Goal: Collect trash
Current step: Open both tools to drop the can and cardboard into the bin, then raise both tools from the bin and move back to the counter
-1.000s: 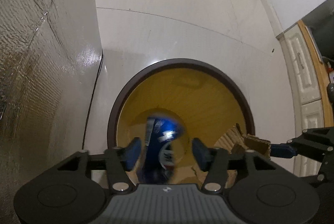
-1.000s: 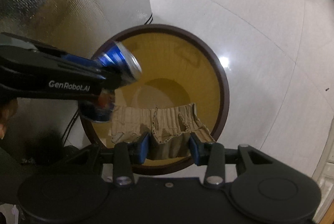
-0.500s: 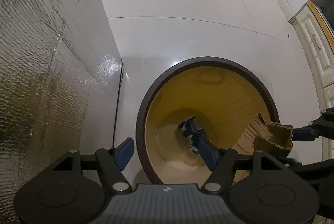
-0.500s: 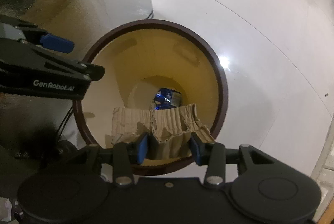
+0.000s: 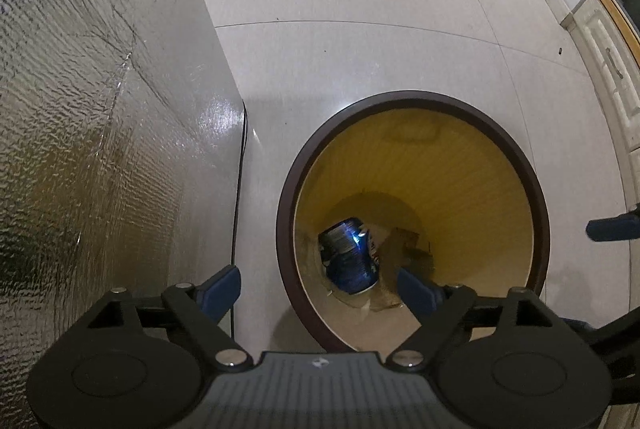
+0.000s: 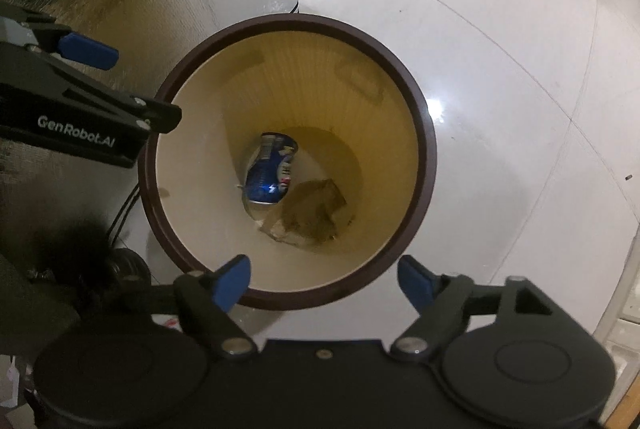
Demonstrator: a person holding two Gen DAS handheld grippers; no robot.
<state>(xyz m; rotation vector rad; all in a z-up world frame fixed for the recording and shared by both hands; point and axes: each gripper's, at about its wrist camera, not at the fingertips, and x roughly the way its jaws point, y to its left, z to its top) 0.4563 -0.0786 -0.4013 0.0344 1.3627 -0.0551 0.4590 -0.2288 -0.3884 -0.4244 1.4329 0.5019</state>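
Below both sets of jaws, the can (image 6: 271, 169) and cardboard scrap (image 6: 312, 213) lay at the bottom of the bin (image 6: 424, 133). Left gripper (image 5: 319, 289) and right gripper (image 6: 324, 283) were opening wide, nothing between them. Judged best to lift clear of the rim before swinging away.

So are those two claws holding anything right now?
Nothing: both grippers are opening, empty. The can and cardboard lie in the bin.
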